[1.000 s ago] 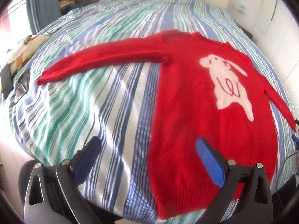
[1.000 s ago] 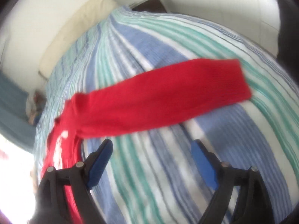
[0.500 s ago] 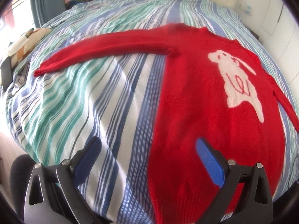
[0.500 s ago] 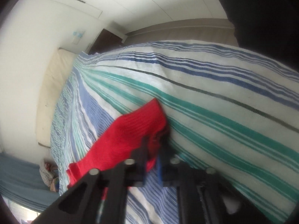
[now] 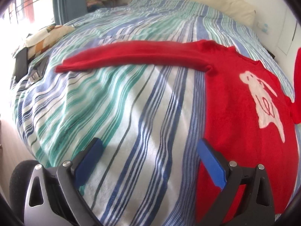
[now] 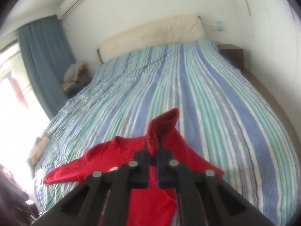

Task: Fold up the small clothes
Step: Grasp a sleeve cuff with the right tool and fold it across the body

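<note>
While the red sweater (image 5: 244,113) lies face up on the striped bed (image 5: 122,113), its white animal figure (image 5: 263,96) showing on the chest, the left claw (image 5: 150,158) hovers over the sweater's lower hem side with its blue pads (image 5: 210,160) spread wide and nothing between them. One pad sits over bare bedding just beside the sweater's body, the other over the edge of the red knit. On that side of the sweater one sleeve (image 5: 131,56) stretches straight out across the stripes. And on the other side, the right claw (image 6: 154,146) is clamped tight on the cuff of the other sleeve (image 6: 161,130), the red fabric pinched between its fingers and lifted off the bed, the cuff end poking up beyond the tips. That raised sleeve shows as a red strip at the sweater's far edge in the left wrist view. Beyond the sweater, a cream headboard (image 6: 150,35) lines the wall, with a blue curtain (image 6: 43,56) to one side.
</note>
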`<state>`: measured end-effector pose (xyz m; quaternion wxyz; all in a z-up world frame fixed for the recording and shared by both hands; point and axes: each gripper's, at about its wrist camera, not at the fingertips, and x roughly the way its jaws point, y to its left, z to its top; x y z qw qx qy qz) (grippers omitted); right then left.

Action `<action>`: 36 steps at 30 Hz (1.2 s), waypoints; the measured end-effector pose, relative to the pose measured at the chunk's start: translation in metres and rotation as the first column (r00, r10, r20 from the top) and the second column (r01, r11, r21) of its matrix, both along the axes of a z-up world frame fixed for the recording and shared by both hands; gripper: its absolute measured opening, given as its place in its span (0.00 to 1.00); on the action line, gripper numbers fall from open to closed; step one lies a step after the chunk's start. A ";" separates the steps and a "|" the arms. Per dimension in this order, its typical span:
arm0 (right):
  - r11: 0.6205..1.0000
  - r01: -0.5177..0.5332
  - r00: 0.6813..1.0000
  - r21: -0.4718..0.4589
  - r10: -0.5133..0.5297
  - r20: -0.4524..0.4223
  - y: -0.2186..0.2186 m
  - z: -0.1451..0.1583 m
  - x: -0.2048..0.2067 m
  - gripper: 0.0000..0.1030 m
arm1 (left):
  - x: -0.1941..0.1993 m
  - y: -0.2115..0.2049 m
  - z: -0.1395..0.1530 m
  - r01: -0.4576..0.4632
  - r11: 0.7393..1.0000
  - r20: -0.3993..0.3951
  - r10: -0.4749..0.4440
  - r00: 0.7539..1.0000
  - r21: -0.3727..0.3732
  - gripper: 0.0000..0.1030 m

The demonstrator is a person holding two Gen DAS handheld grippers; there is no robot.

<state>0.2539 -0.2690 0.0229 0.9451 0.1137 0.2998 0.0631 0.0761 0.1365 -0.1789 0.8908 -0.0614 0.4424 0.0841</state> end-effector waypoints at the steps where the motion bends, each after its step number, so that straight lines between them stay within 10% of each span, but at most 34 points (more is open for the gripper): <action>1: 0.998 -0.051 0.999 -0.024 0.051 -0.002 0.026 0.003 0.011 0.05 | -0.001 0.000 -0.001 0.005 1.000 -0.002 -0.005 1.000 0.010 0.98; 11: 0.912 -0.329 0.942 -0.244 0.300 -0.150 0.215 -0.081 0.063 0.05 | 0.004 0.002 -0.008 0.015 1.000 -0.018 -0.014 1.000 0.023 0.98; 15: 0.915 -0.397 0.884 -0.076 0.359 -0.299 0.236 -0.132 0.071 0.60 | 0.004 0.001 -0.008 0.014 0.999 -0.019 -0.014 1.000 0.029 0.98; 16: 0.910 -0.415 0.869 -0.007 0.394 -0.299 0.233 -0.137 0.068 0.60 | 0.004 0.001 -0.008 0.015 0.999 -0.020 -0.014 1.000 0.033 0.98; 22: 0.893 -0.406 0.835 0.196 0.450 -0.317 0.172 -0.144 0.049 0.60 | 0.006 -0.003 -0.010 0.014 0.998 -0.026 -0.013 1.000 0.054 0.98; 27: 0.958 -0.190 0.864 0.215 0.267 -0.426 0.061 -0.170 0.046 0.60 | 0.007 -0.006 -0.012 0.013 0.998 -0.034 -0.011 0.999 0.068 0.98; 33: 0.997 0.068 0.873 0.026 -0.047 -0.485 -0.046 -0.188 0.021 0.43 | 0.005 -0.008 -0.014 0.015 0.996 -0.032 -0.012 0.999 0.086 0.99; 36: 0.991 0.008 0.898 0.132 0.051 -0.438 -0.048 -0.169 0.004 0.43 | 0.006 -0.009 -0.015 0.004 0.996 -0.033 -0.001 0.999 0.093 0.99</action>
